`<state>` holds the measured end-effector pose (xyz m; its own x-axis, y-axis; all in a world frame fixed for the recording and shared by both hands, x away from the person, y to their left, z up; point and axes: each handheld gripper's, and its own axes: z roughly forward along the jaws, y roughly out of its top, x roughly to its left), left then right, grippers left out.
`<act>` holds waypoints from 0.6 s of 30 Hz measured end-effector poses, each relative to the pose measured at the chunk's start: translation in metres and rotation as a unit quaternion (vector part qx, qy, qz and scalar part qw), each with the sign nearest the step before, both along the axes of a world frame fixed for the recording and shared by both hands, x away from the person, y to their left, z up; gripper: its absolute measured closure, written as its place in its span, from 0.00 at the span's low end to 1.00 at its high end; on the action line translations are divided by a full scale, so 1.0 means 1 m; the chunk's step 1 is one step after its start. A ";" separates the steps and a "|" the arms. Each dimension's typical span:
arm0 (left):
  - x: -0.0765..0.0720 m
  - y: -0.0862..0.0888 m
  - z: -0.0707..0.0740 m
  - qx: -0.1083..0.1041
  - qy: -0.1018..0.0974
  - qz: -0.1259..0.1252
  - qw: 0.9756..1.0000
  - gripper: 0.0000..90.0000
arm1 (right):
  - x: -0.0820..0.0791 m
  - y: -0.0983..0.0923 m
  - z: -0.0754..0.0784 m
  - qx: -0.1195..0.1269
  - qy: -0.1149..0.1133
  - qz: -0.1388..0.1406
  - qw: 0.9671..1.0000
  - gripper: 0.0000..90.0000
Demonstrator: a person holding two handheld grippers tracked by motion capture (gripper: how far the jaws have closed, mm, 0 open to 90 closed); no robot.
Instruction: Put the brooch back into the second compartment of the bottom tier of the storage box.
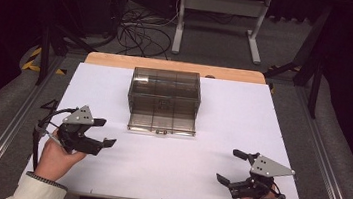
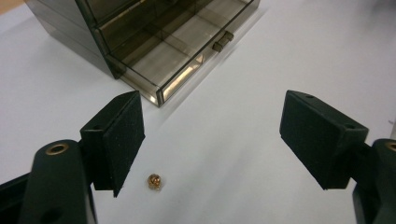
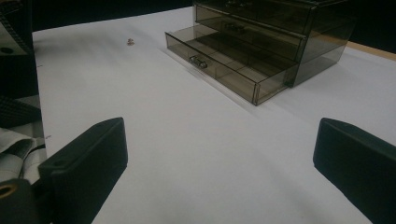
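Smoky translucent plastic makes up the drawer organizer point(image 1: 164, 98) at the middle of the white desk point(image 1: 241, 132), and its bottom drawer point(image 2: 173, 56) is pulled out toward the person. The divided compartments of that drawer look empty, though the tinted walls make this hard to confirm; the upper drawers are closed.

A small gold bead point(image 2: 155, 181), possibly a charm, lies on the desk just beside the left gripper point(image 1: 105, 132), near its left-hand finger point(image 2: 119, 140) in the left gripper view. Its fingers stand wide with nothing between them. The right gripper point(image 1: 231, 166) rests well apart at the desk's near right, fingers also wide and empty.

To pick the bead cleanly, the left gripper should probably centre over it, come down until the pads nearly touch the desk, then close slowly so the bead does not roll away.
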<state>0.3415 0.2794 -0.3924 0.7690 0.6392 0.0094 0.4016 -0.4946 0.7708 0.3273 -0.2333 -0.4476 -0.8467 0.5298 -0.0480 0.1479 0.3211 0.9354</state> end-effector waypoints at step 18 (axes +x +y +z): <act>0.017 -0.002 -0.009 0.068 0.063 -0.004 0.996 0.39 | 0.001 0.000 -0.001 0.001 0.003 0.005 1.000 0.04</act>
